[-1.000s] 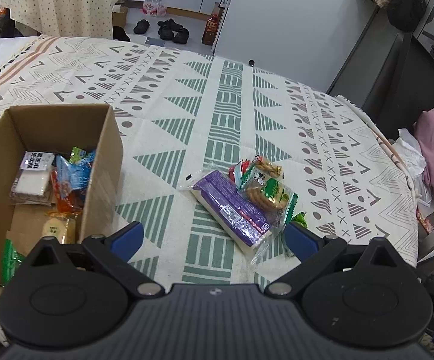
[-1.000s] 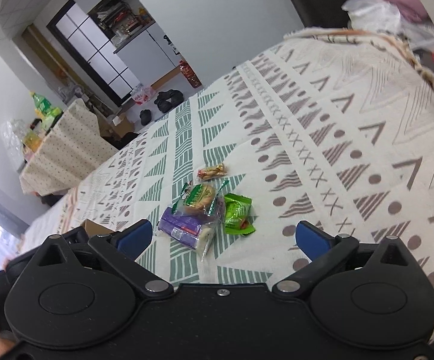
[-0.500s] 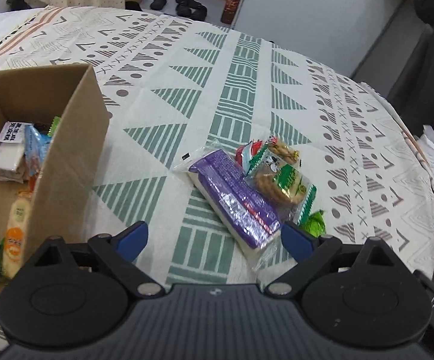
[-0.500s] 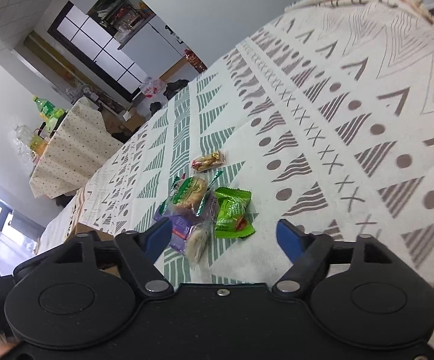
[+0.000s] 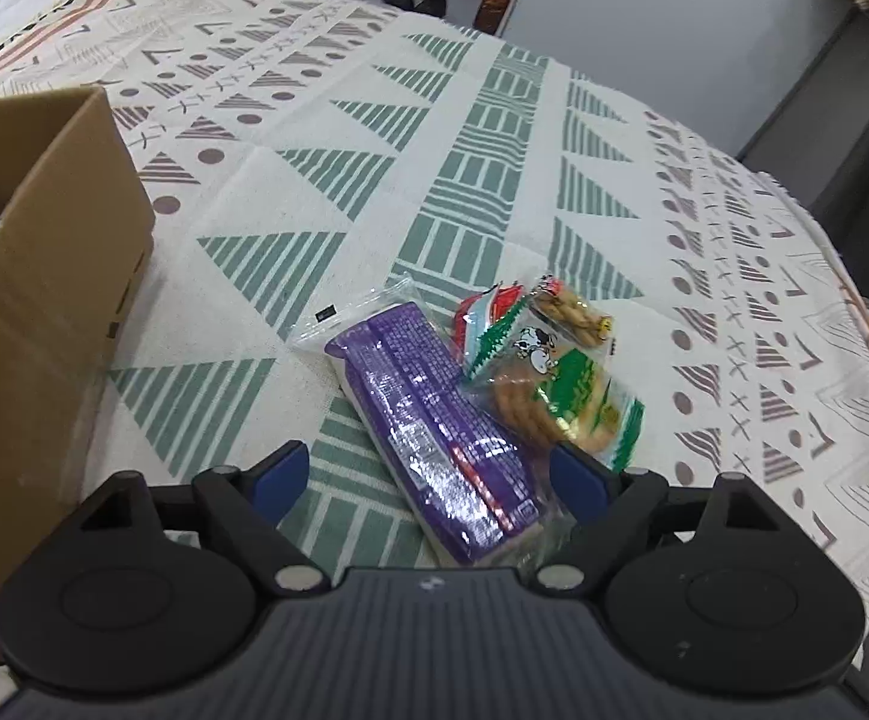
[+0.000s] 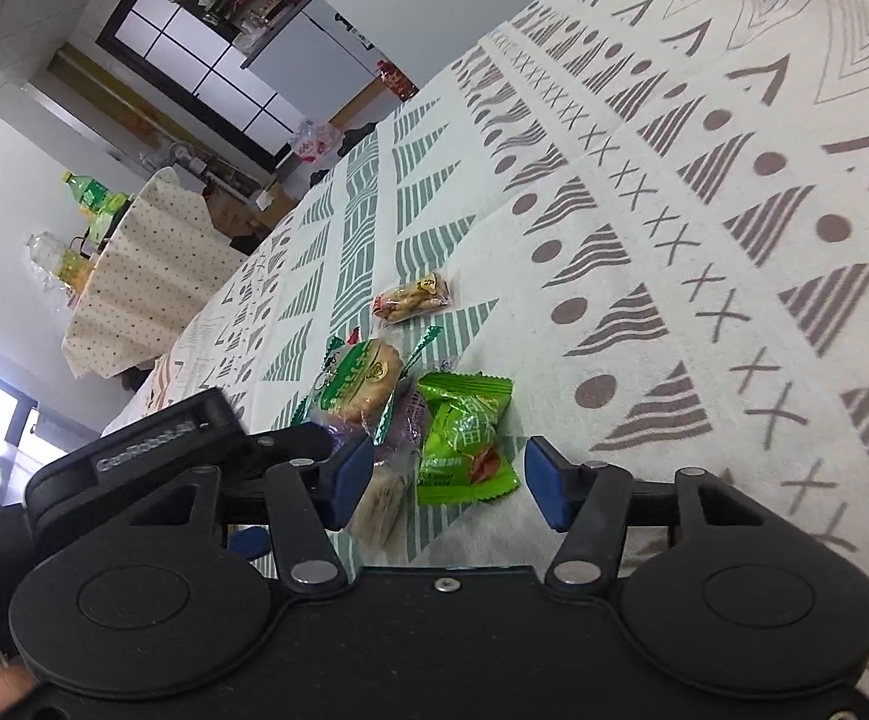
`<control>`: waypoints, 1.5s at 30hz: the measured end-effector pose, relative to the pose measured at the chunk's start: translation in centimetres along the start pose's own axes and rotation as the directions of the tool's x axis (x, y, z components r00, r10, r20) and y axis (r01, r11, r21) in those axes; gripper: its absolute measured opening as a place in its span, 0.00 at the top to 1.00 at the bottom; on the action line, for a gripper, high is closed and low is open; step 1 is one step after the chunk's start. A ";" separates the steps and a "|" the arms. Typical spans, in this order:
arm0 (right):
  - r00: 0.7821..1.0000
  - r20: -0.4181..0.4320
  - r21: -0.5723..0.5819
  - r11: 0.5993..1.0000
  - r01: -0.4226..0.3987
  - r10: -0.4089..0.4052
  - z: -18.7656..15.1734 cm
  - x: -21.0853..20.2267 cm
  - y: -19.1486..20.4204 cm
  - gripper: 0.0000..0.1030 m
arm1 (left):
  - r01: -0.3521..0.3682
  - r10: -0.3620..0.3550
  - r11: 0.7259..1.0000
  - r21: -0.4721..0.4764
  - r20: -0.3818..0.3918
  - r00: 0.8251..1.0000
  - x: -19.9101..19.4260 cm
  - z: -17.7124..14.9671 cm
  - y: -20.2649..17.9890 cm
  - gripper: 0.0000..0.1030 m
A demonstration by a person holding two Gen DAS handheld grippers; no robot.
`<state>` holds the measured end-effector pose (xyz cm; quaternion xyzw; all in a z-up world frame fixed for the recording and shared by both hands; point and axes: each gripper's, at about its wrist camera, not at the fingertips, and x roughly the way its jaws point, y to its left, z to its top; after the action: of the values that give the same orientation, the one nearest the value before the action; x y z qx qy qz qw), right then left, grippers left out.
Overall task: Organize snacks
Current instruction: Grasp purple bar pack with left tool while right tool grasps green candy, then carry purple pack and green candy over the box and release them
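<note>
- Our left gripper points down at the patterned cloth, and we see its jaws have just been closing a little; they stand apart, astride the near end of the purple packet.
- Neither blue pad presses on that purple packet: the left pad has bare cloth beside it, and the right pad sits just beside the wrapper edge.
- Just past the right pad lies the green-and-white cookie pack, touching the purple packet, with a small red-and-white sachet beyond it.
- Off to the left of this gripper stands the cardboard box, open at the top; we can make out only a sliver of a wrapper inside.
- Our right gripper has just been closing too; its jaws are apart, with the green candy wrapper between them and touched by neither pad.
- Ahead and left of the green candy wrapper we see the cookie pack again, and further ahead a small peanut sachet lies apart on the cloth.
</note>
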<state>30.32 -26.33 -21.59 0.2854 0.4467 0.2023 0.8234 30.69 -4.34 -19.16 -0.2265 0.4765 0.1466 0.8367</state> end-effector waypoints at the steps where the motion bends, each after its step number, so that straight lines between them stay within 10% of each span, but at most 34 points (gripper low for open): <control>1: 1.000 -0.004 0.003 1.000 0.000 0.000 0.2 0.4 -0.1 0.47 | -0.005 0.005 1.000 -0.003 -0.003 1.000 0.3 0.1 -0.1 0.15; 10: 1.000 -0.029 -0.001 1.000 -0.005 0.005 0.6 2.2 -0.5 0.55 | -0.050 0.049 0.998 -0.030 -0.029 0.998 2.0 0.3 -0.3 0.20; 17: 0.999 -0.049 -0.007 1.000 0.001 -0.001 0.6 2.5 -0.5 0.72 | -0.075 0.073 0.995 -0.066 -0.037 0.997 1.0 0.2 0.8 0.63; 45: 0.984 -0.013 -0.096 0.980 -0.176 0.176 0.2 0.6 6.3 0.75 | 0.008 0.019 0.990 -0.144 0.187 0.982 -13.6 2.1 7.5 0.70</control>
<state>30.29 -21.30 -17.78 0.2834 0.4111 0.2963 0.8142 21.95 2.79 -8.32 -0.2703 0.3842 0.2038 0.8589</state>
